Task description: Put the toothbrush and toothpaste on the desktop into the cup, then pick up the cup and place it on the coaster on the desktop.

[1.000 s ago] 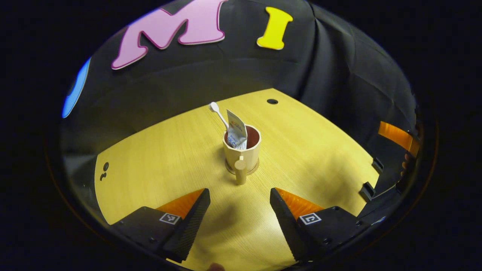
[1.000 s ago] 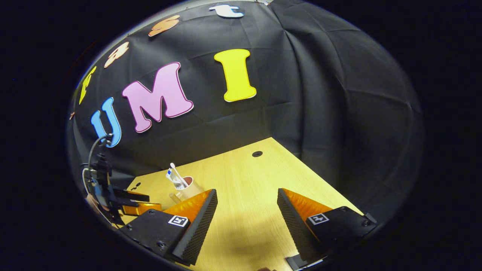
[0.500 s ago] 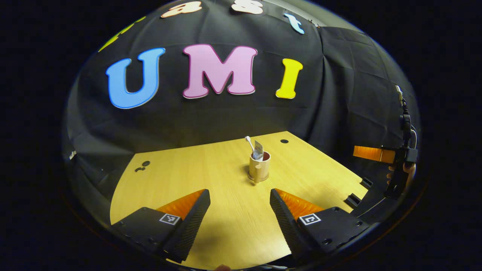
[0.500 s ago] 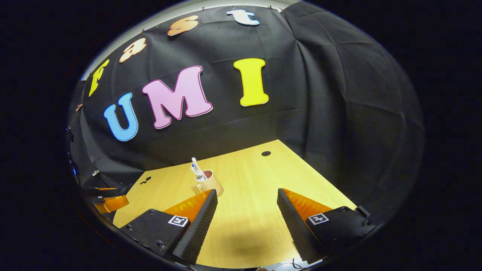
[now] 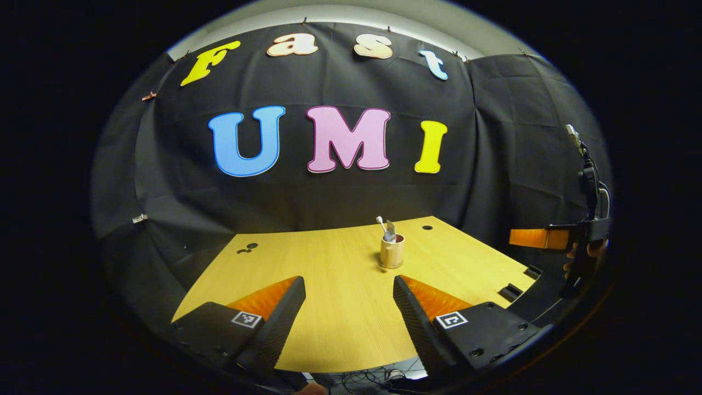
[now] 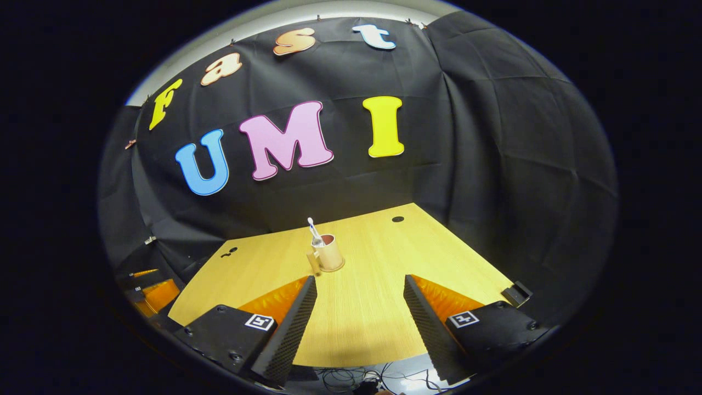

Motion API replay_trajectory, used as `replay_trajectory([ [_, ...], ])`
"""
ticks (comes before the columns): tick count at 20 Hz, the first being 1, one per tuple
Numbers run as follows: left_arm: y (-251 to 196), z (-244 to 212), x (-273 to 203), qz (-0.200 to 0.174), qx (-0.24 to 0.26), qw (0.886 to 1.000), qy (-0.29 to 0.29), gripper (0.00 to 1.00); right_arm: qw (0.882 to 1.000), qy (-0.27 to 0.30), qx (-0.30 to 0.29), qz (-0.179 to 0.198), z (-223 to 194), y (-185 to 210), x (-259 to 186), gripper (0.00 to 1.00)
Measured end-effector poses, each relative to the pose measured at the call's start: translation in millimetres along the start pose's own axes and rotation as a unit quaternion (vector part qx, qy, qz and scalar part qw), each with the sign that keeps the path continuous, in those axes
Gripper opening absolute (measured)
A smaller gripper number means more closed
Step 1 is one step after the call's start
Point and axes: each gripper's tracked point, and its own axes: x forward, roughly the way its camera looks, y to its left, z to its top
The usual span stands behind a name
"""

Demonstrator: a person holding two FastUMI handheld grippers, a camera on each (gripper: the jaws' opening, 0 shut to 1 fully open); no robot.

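Both grippers have pulled back since a second ago, so the wooden cup (image 5: 391, 253) now looks small at frame centre, on its coaster (image 6: 330, 268), holding the toothbrush (image 5: 380, 222) and toothpaste (image 5: 390, 231). The left gripper (image 5: 349, 307) and right gripper (image 6: 360, 307) are both wide open, empty, over the desktop (image 5: 340, 323).

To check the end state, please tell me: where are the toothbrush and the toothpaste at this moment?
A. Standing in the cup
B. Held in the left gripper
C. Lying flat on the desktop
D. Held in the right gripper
A: the toothbrush and toothpaste stick up out of the cup, which stands on the desktop beyond both open grippers.
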Motion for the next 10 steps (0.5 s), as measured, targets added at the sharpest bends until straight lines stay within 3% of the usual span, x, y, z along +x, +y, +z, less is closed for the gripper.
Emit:
replay_trajectory([
  [5, -6, -11, -22, -0.005, -0.019, 1.0, 0.012, 0.99, 1.0, 0.016, -0.014, 0.003, -21, 13, -29, 0.98],
  [10, 3, -29, -38, 0.029, -0.043, 0.998, 0.019, 0.99, 0.998, 0.057, -0.007, 0.008, -54, 15, -38, 0.98],
])
